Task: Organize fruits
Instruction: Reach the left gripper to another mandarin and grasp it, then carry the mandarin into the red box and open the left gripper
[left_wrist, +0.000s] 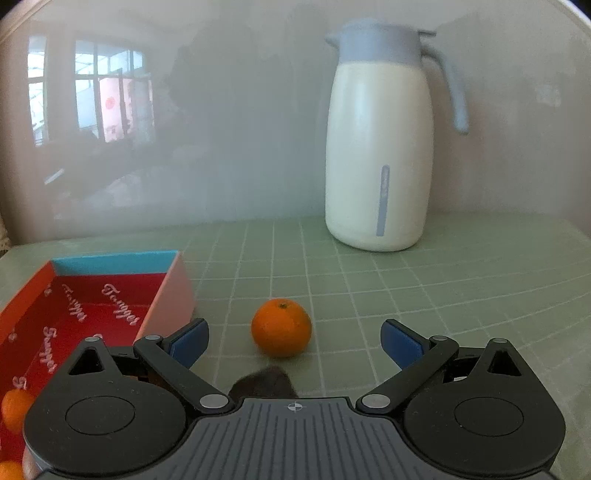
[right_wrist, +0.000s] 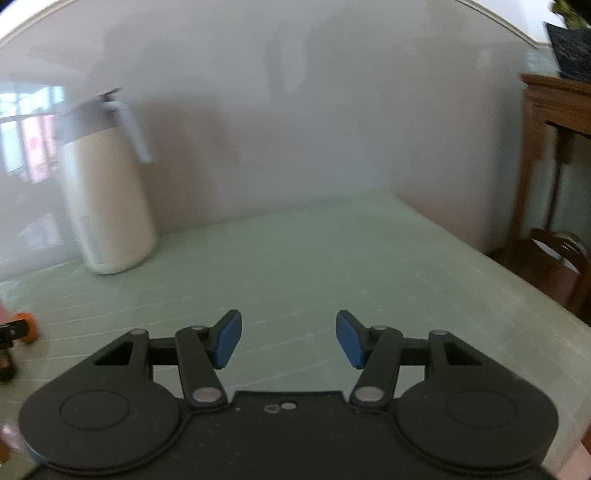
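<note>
In the left wrist view, the left gripper (left_wrist: 294, 341) was spread wide and empty, and a mandarin (left_wrist: 281, 328) sat on the green gridded surface (left_wrist: 443, 295) at centre frame, between and just beyond the fingertips. The red box (left_wrist: 92, 306) at lower left already held at least two mandarins (left_wrist: 14, 408) in its near corner. The right gripper (right_wrist: 289, 339) was also spread and empty over bare surface, its view blurred. A cream carafe (left_wrist: 380, 147) stood at upper right. Judged from this, sorting was partly done, with one visible fruit left.
</note>
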